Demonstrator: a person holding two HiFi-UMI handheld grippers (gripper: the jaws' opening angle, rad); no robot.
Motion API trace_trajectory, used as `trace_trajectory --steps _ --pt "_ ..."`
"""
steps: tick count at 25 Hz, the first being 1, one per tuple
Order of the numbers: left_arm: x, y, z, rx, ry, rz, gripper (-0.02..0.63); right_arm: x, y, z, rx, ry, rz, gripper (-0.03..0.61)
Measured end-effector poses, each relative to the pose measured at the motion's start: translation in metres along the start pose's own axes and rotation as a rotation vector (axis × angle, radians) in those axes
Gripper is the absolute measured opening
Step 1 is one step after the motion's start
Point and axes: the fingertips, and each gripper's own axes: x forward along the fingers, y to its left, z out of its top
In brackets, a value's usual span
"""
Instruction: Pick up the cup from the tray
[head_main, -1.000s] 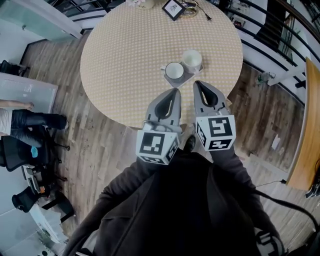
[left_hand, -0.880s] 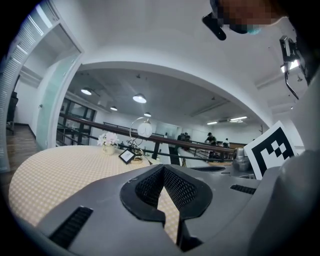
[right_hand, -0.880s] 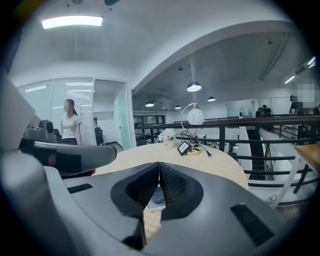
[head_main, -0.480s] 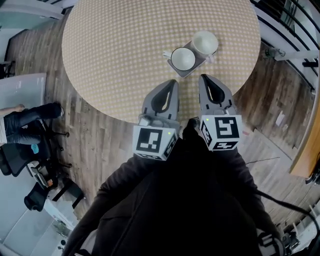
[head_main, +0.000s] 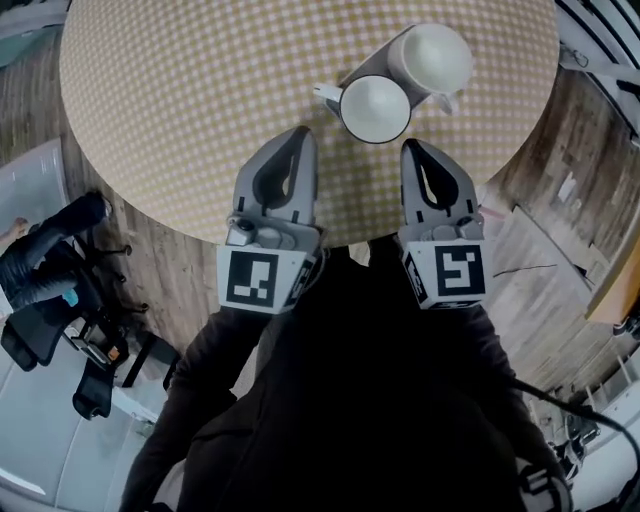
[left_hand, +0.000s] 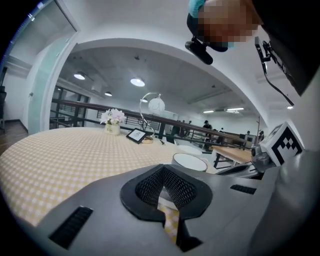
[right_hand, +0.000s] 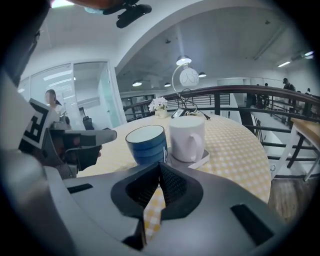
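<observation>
blue cup (right_hand: 146, 144) just beyond right jaws

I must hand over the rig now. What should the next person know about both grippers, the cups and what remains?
Left gripper: shut, empty, over the near edge of the table.
Right gripper: shut, empty, just short of the blue cup.
The blue cup and the white mug stand upright, side by side on the grey tray.
Done: nothing picked up yet.
Left: open a gripper, grasp a cup, lift it off the tray.
</observation>
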Motion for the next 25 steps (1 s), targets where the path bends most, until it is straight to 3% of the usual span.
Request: trace_trajectory --steps 5,10,13,20,25 --pt "0.022 0.032 0.023 0.019 -0.034 0.001 0.005 0.011 0.014 0.000 0.028 0.033 0.037 0.008" --pt "0.054 0.051 0.035 0.103 -0.047 -0.042 0.005 0.018 0.050 -0.002 0.006 0.026 0.169 0.008" --pt "0.071 0.054 0.034 0.181 -0.039 -0.147 0.003 0.025 0.063 -0.003 0.021 0.039 0.205 0.008" --pt "0.077 0.026 0.015 0.329 0.026 -0.486 0.003 0.032 0.075 0.006 0.052 0.017 0.168 0.008" --pt "0.072 0.013 0.002 0.381 0.069 -0.587 0.003 0.037 0.055 0.003 0.091 0.026 0.088 0.008"
